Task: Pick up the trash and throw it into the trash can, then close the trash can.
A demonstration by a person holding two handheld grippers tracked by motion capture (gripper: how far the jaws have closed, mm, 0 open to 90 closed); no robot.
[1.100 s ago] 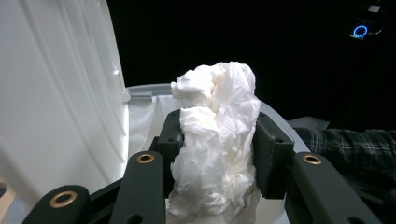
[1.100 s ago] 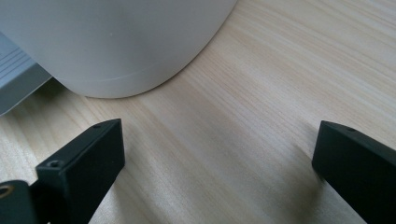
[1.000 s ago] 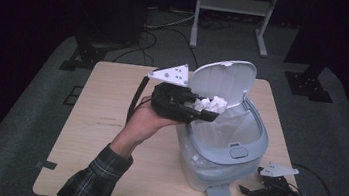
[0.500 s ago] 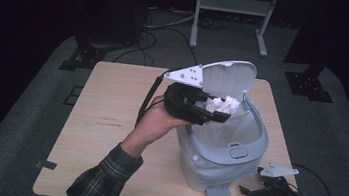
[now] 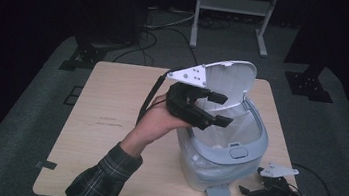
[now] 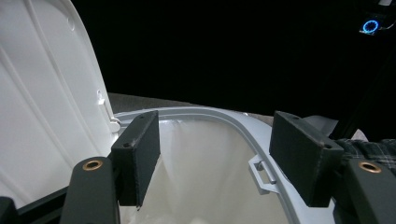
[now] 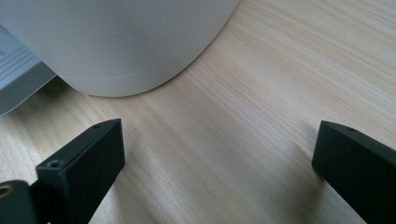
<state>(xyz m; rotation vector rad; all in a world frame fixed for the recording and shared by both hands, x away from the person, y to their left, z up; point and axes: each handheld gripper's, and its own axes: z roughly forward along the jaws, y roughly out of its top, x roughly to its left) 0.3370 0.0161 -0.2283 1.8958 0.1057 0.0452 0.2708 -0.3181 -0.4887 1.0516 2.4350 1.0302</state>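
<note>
Left gripper (image 5: 221,109) jaws just opening, empty over bin (image 5: 221,154); right gripper (image 5: 251,194) apart at 5 o'clock; liner (image 6: 205,177) thin, floppy, pinch at rim.

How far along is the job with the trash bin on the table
Done, it appears: the white wad is in the trash bin, lying on its liner. In hand: the left gripper hangs over the bin's open mouth, its jaws having just been opening, with nothing between them. The right gripper rests open on the table by the pedal. Left: probably pulling back and shutting the raised lid.
</note>
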